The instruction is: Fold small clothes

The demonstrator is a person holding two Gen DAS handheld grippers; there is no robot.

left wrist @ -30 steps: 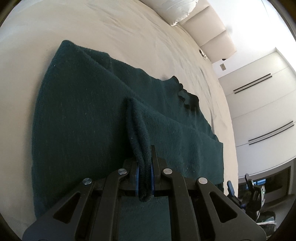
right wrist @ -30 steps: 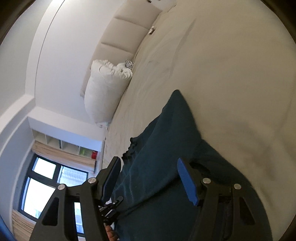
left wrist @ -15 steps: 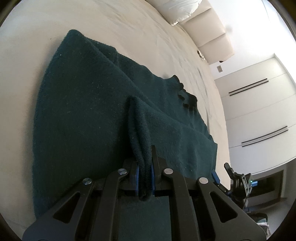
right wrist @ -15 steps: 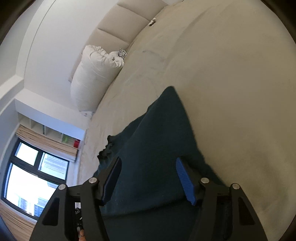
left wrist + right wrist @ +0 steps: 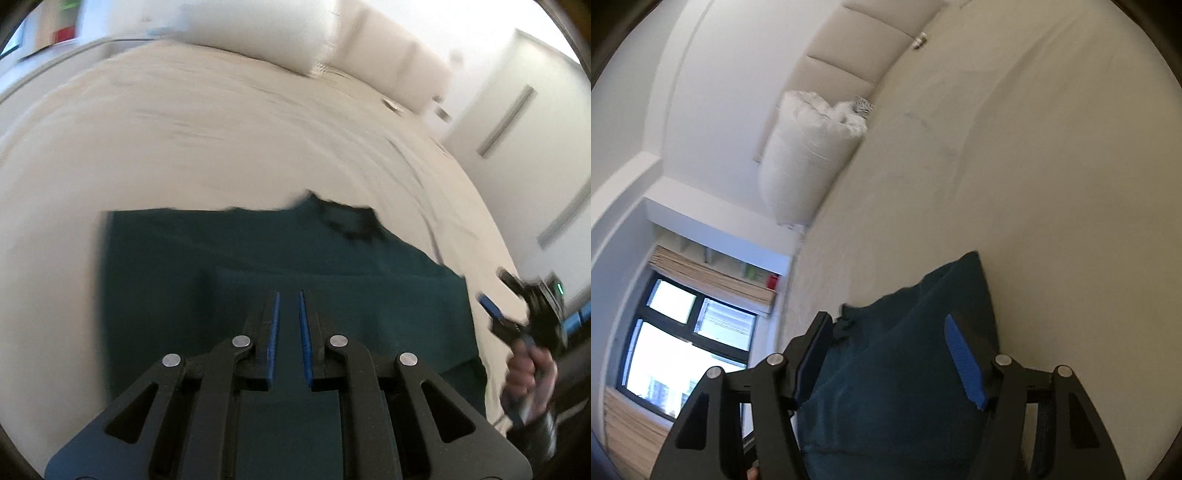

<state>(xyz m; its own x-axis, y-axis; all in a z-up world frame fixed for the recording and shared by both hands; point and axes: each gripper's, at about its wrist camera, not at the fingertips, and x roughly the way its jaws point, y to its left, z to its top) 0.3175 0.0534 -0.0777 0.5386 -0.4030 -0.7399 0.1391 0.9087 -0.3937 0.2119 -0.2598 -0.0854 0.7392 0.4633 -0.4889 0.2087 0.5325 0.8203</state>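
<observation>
Released by the left tongs (image 5: 289, 314), now slightly apart, the sweater (image 5: 184, 266) lay part-folded on the bed (image 5: 221, 129); right tongs (image 5: 886, 354) wide apart, further folds remained.

No text, label, brand, number or sign can be read in either view. The small red and green items on the shelf (image 5: 759, 275) by the window are too blurred to show any letters.

Both wrist views look low and close across the green garment (image 5: 258, 258) on the bed (image 5: 1052, 166).
</observation>
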